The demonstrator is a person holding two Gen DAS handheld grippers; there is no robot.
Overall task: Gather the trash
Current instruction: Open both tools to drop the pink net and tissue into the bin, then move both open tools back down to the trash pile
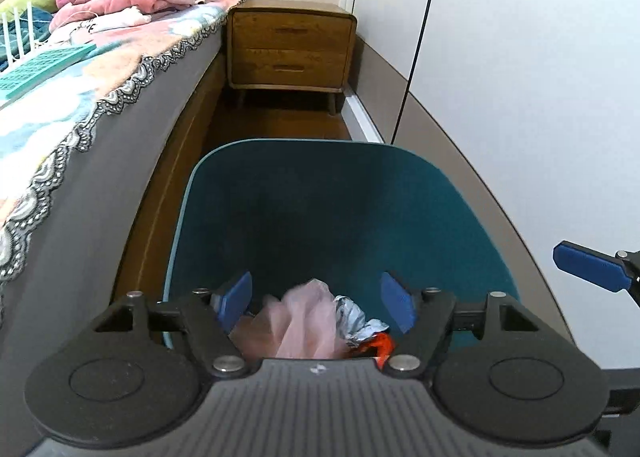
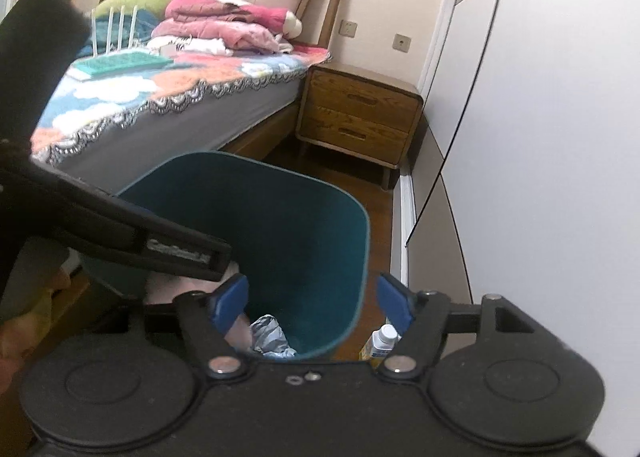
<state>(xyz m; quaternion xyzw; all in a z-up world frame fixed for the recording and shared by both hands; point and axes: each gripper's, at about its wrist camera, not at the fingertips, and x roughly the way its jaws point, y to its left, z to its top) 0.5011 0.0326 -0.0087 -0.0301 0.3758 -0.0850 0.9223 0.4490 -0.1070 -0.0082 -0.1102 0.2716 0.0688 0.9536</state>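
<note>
Left claw [image 1: 316, 303] nearest, jaws wide apart, gripping nothing, poised over teal bin [image 1: 440, 193]. Right claw [image 2: 312, 305] likewise open, empty, straddling bin's near rim. Bed [image 2: 168, 129] left, patterned cover; wooden nightstand [image 2: 360, 117] beyond; white wardrobe [image 2: 560, 137] right; brown floor. Inside bin: pink bag [image 1: 304, 317], crumpled foil wrapper [image 1: 356, 321]. White-capped bottle [image 2: 382, 339] on floor beside bin, label unreadable.

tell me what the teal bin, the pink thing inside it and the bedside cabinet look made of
Teal bin: probably plastic, with a smooth, even matte wall and a thin moulded rim.
Pink bag: looks like thin plastic film, translucent and softly crumpled; its outline is blurred, so this is less certain.
Bedside cabinet: wood or wood veneer, with visible brown grain, a satin sheen and recessed drawer pulls.
</note>
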